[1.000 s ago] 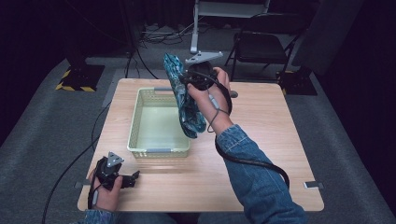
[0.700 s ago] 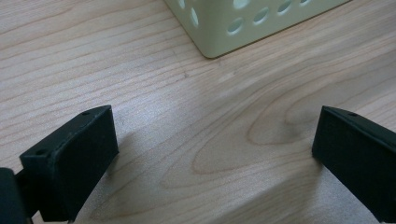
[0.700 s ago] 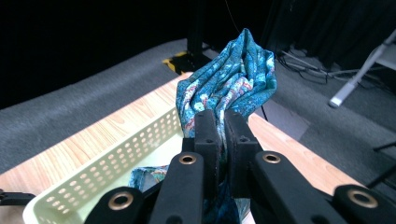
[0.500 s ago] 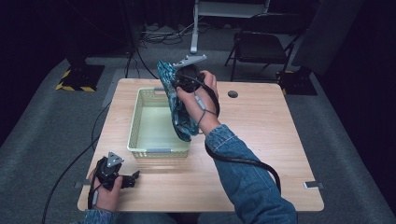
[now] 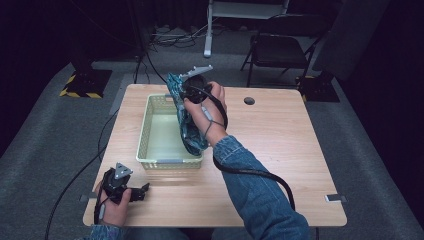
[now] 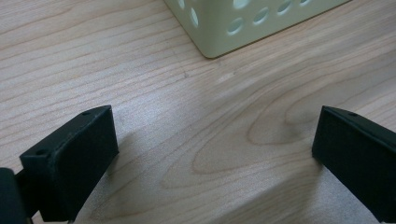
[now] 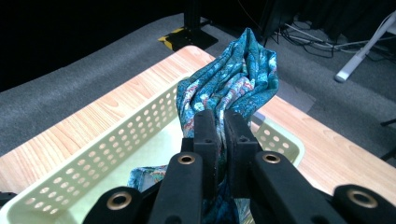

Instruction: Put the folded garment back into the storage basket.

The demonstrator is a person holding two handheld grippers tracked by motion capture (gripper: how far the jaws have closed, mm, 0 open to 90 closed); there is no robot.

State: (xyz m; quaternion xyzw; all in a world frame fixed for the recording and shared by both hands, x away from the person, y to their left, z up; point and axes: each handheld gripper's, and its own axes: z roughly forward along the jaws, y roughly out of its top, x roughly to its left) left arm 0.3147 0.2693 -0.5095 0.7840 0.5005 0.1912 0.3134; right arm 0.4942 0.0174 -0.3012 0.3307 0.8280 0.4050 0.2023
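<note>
Right gripper (image 7: 220, 122) was clamped on the cloth (image 5: 187, 122), held over the basket's (image 5: 149, 161) right wall, most of it draped just inside. Risk judged: the tail could be left hanging over that wall, or the light basket dragged if cloth snagged the rim. Left gripper (image 5: 131, 192), jaws wide and holding nothing, was parked near the basket's front-left corner.

Basket (image 5: 150, 131) sits left of centre on the bench (image 5: 280, 150). Patterned cloth (image 5: 187, 125) hangs over the basket's right wall, clamped in the right gripper (image 5: 192, 90) above it. Left gripper (image 5: 122, 187) rests on the bench near the front-left corner, before the basket
</note>
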